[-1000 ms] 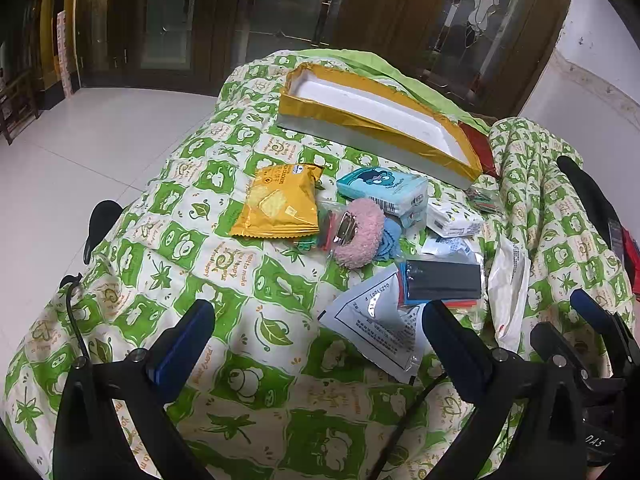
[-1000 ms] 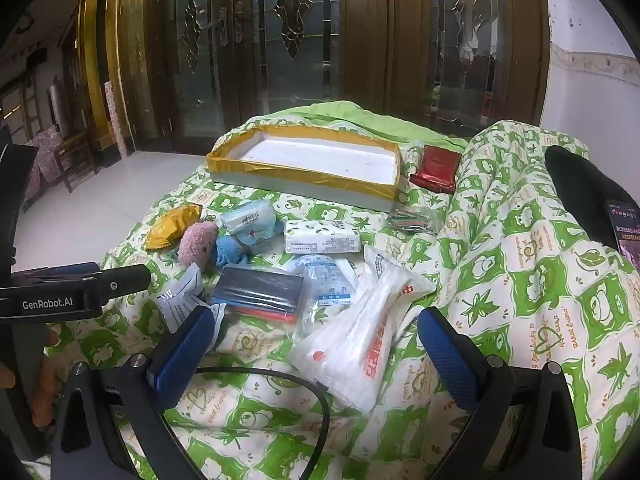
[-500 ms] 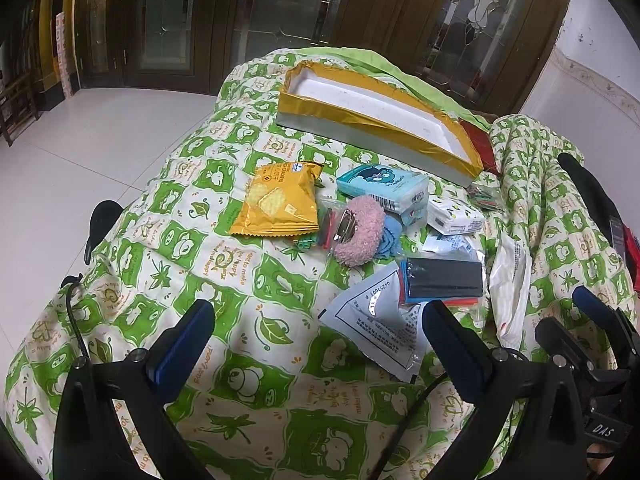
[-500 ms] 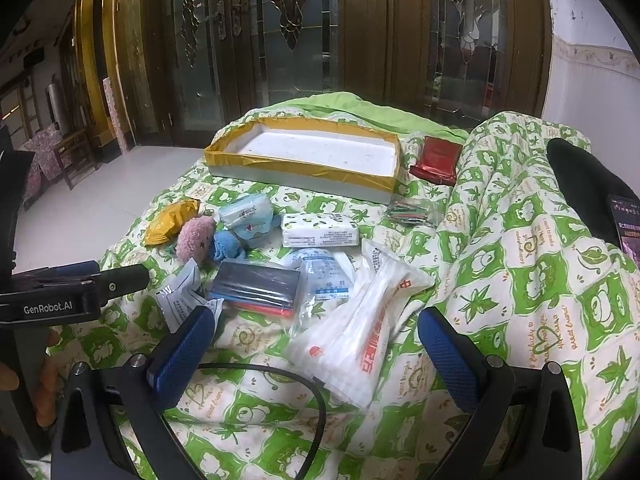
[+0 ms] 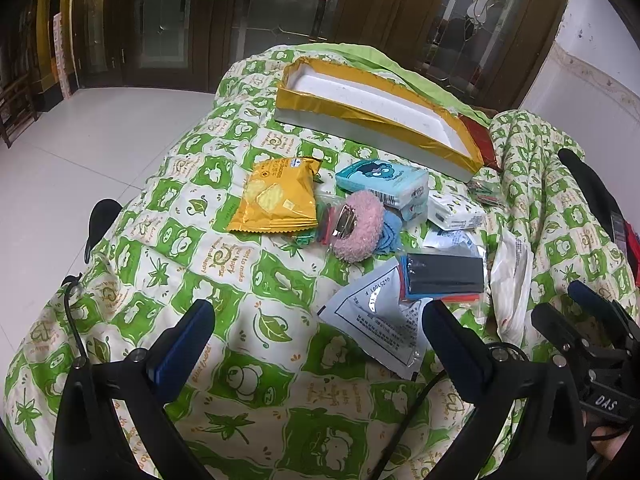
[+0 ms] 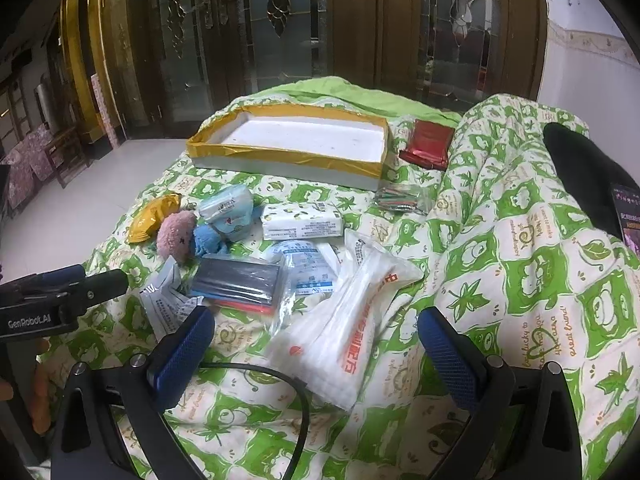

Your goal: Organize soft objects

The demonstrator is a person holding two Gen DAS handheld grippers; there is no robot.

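1. The job looks like it is just starting. The soft things lie in a heap on the green and white blanket [image 5: 132,216], and the gold-edged tray [image 6: 280,158] behind them has nothing in it.
2. The left gripper [image 5: 318,334] is wide open and holds nothing. It hangs over the blanket, near the white paper packet [image 5: 376,322].
3. The right gripper [image 6: 316,338] is wide open too, and holds nothing. The long white plastic bag [image 6: 344,332] lies right in front of it, between its two blue fingers.
4. In the heap are a yellow snack bag [image 5: 278,198], a pink fluffy ring [image 5: 360,226] and a blue tissue pack [image 5: 382,180].
5. I think the next move is to pick one thing, most likely the white bag. The claw must go down over it, close gently, then carry it to the tray.
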